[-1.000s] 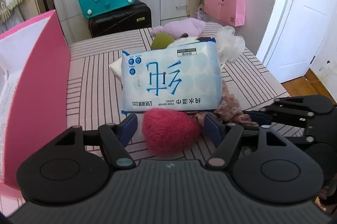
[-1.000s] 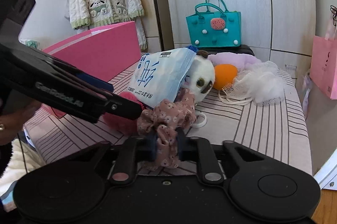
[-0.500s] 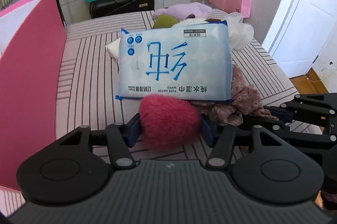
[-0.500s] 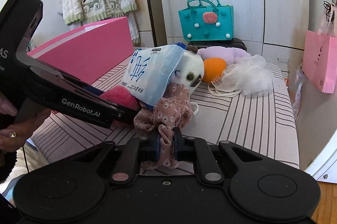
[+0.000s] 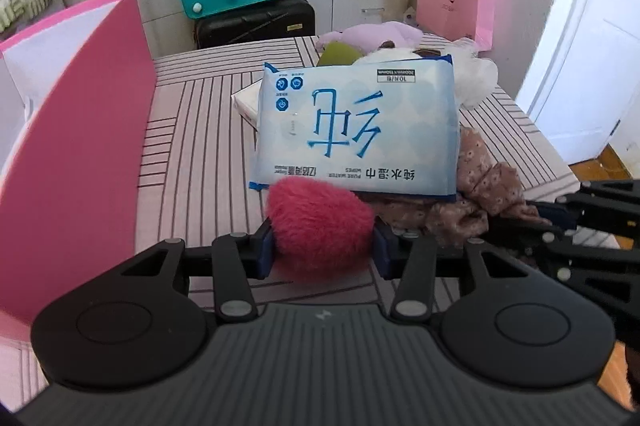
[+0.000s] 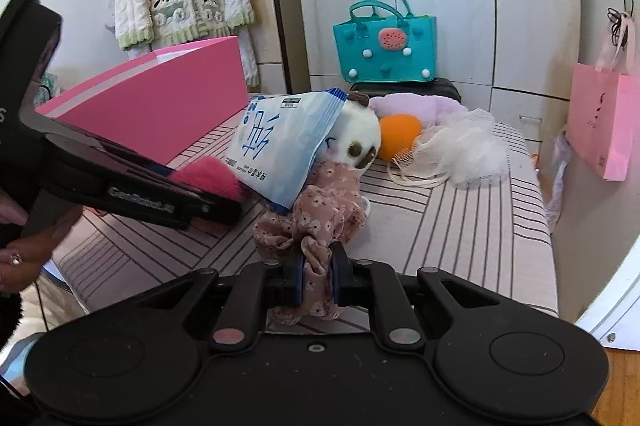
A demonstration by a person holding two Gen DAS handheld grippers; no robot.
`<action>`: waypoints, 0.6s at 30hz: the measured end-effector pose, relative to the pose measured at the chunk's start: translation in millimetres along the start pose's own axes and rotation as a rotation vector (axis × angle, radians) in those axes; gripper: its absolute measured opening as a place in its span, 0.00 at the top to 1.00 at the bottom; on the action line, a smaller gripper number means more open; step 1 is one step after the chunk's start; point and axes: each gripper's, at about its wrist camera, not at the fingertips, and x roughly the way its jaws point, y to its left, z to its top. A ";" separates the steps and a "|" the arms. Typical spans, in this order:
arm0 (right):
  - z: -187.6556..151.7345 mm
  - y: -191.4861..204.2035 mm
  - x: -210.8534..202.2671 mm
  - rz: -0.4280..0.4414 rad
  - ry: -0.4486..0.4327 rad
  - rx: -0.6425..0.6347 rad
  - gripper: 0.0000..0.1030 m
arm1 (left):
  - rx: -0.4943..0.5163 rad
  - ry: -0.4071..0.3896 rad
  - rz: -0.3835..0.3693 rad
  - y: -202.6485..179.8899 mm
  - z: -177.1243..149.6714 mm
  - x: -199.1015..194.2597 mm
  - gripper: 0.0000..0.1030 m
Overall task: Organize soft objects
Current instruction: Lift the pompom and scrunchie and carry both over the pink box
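Fluffy magenta-pink pompom [image 5: 320, 226], rounded and furry, sits on the striped pink-and-white padded surface [image 5: 192, 153], between the blue pads of the left gripper [image 5: 322, 250]; jaws closing, pads touching the fur on both sides. Right gripper [image 6: 316, 276] is clamped on a crumpled dusty-pink floral fabric scrunchie [image 6: 312, 222]. A glossy light-blue plastic pack of wet wipes [image 5: 356, 129] leans on a white plush toy [image 6: 356, 141]. Pink rigid cardboard box [image 5: 76, 153] stands at left.
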 end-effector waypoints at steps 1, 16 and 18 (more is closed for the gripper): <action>-0.3 0.0 -1.3 0.000 0.001 0.004 0.85 | -0.008 0.006 -0.014 2.4 -0.5 -2.6 0.56; 12.2 7.3 -28.8 0.029 0.020 0.011 0.85 | 0.039 0.046 -0.137 3.7 -4.2 -30.2 0.56; 15.0 7.7 -30.5 0.037 0.030 0.023 0.85 | 0.037 0.056 -0.150 5.8 -3.7 -32.0 0.56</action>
